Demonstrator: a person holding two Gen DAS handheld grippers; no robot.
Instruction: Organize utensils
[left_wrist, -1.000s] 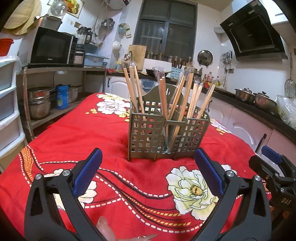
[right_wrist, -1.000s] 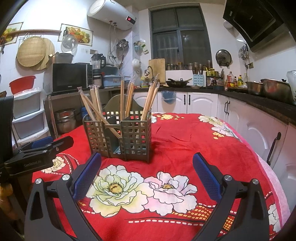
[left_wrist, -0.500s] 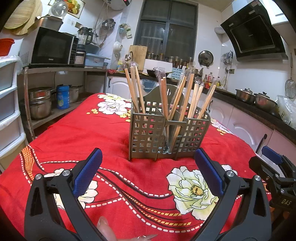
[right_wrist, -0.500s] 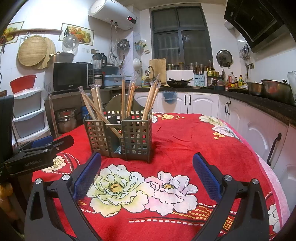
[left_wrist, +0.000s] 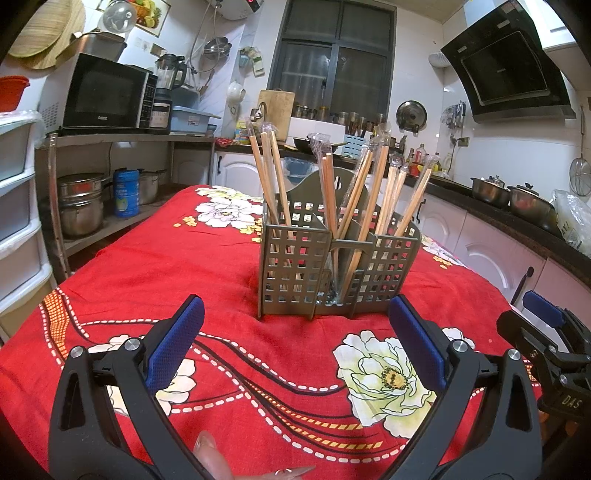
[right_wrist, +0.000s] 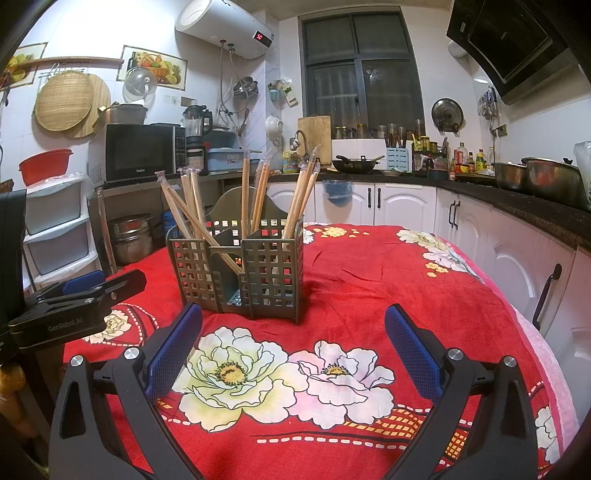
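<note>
Chopsticks (left_wrist: 364, 206) stand on end in a grey holder (left_wrist: 338, 273), and we see them straight ahead of our left gripper (left_wrist: 295, 347), past its open tips, with nothing between its blue pads. They are pale wooden sticks, slim and round, most with a clear plastic sleeve crinkled over the upper end. They lean at different angles, fanning outward from the holder's separate compartments. The holder is a matte grey box with square cut-outs in a grid across its walls, an arched back panel rising behind, and a lower notch at the front centre.

From our right gripper (right_wrist: 293, 345), likewise spread wide and empty, the holder (right_wrist: 236, 273) sits ahead and a little left, and the chopsticks (right_wrist: 258, 195) show the same light grain. The left gripper's black frame reaches in from that side, near the holder but not touching it.

Both stand on a surface (right_wrist: 369, 288) draped in a soft red cloth printed with large cream and pink flowers and dashed white lines. The gripper pads carry a fine mesh texture.
</note>
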